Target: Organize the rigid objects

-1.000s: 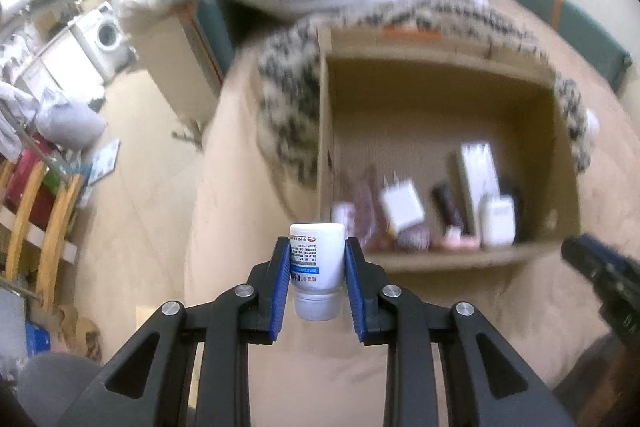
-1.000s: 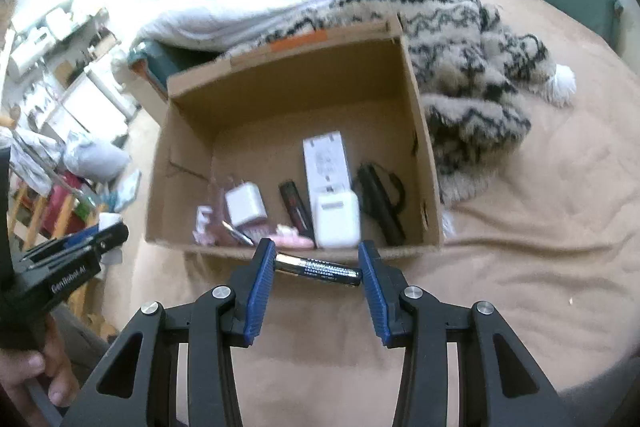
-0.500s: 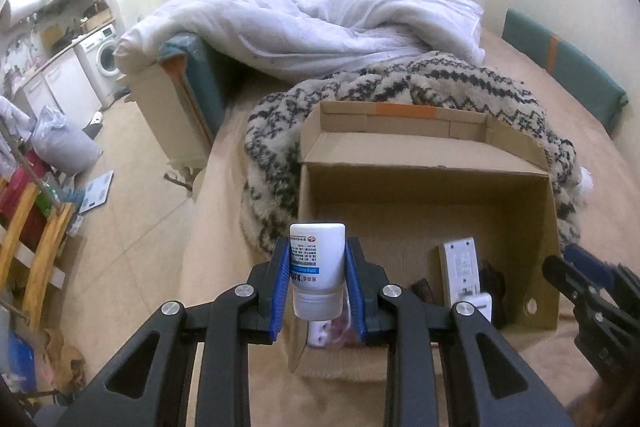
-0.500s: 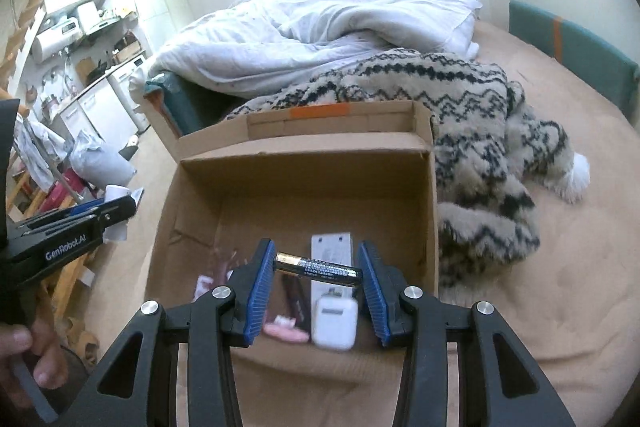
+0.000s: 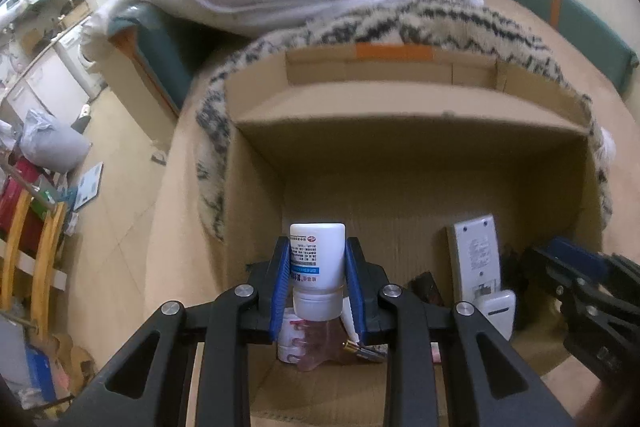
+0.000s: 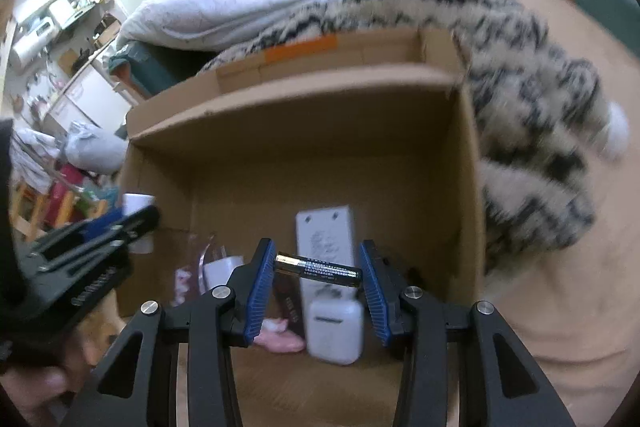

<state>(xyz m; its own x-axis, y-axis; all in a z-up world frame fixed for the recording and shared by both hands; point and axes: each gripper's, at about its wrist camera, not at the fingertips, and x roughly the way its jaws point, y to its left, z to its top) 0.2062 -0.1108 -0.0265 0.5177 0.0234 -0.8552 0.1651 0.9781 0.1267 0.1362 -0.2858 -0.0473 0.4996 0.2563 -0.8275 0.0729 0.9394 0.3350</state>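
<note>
1. The small white tube sat cap-down between the blue pads of the left gripper, whose jaws were closed on its sides; it hung inside the mouth of the cardboard box, over the near left corner.
2. The battery lay crosswise between the pads of the right gripper, pinched end to end by jaws closed on it, above the middle of the box's floor.
3. Below the tube there was already a pink-and-white item and a loose battery, so a good release would have let the tube down close to the floor, on bare cardboard beside them, not on top.
4. Below the right gripper lay the white remote-like slab, the white earbud case and a pink item; the battery, being round, would likely roll, so setting it low and parallel to the slab's edge seemed wise.
5. The two grippers stood near each other inside the same box, so opening one at a time would have lowered the chance of a knock.
6. The box rested on the tan bed cover, with the patterned blanket crowding its far and right walls; a soft base meant any push on the walls could tip the contents.
</note>
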